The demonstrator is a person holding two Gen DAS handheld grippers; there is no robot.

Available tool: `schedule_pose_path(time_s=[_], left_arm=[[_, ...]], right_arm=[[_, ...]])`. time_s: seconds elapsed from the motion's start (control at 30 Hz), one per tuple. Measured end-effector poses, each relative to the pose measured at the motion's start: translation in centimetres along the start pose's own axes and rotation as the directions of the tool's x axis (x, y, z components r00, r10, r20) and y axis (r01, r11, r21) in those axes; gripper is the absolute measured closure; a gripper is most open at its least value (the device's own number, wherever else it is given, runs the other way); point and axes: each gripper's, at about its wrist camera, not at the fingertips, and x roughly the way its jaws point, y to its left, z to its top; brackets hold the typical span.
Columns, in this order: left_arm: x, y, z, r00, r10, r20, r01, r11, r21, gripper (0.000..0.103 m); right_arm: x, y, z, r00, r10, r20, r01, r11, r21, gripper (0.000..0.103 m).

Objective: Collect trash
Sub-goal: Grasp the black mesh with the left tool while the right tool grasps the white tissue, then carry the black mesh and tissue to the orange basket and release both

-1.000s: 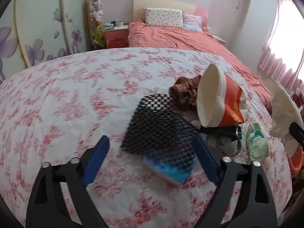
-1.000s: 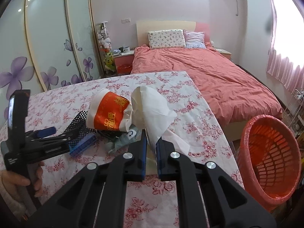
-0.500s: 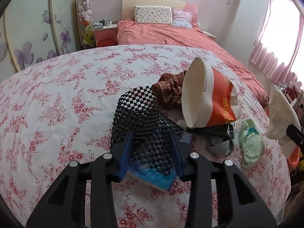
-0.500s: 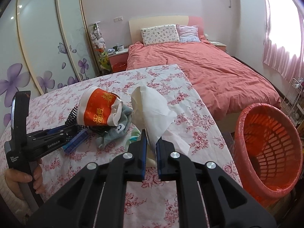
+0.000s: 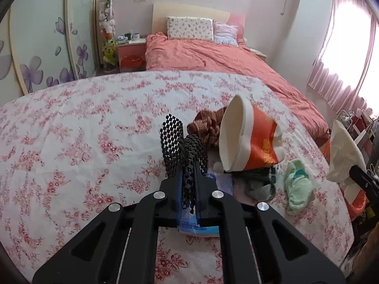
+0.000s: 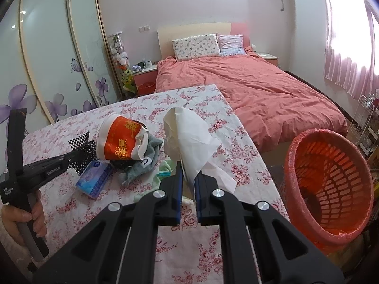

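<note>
My left gripper (image 5: 189,172) has its jaws closing tight, and the pads pinch a crumpled black mesh net (image 5: 175,142) that sticks up in front of them. Under it a blue tissue pack (image 5: 203,227) lies on the floral tablecloth (image 5: 71,130). A red and white paper cup (image 5: 248,142) lies tipped on its side just right of the net. My right gripper (image 6: 189,172) is shut on a white tissue (image 6: 189,137), held up above the table's right part. A red plastic basket (image 6: 331,184) stands on the floor to its right.
A brown cloth (image 5: 208,123) lies behind the cup, with a grey sock (image 6: 144,163) and a pale green cloth (image 5: 297,187) beside it. A person's hand (image 6: 35,215) grips the left tool's handle. Beyond the table is a bed with a pink cover (image 6: 248,87).
The left jaws went from wide open around the flat mesh net to shut on it, bunching it upward. The right gripper drifted slightly with the tissue, so the basket sits nearer in its view.
</note>
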Motion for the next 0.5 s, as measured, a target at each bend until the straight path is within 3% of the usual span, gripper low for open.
schedule_pose_path(time_s=[0.5], left_arm=[[-6.8, -6.2, 1.6, 0.989, -0.091, 0.116, 0.084, 0.995, 0.060, 0.095]], right_arm=[[-5.5, -3.8, 0.3, 0.994, -0.043, 0.103, 0.037, 0.998, 0.057, 0.093]])
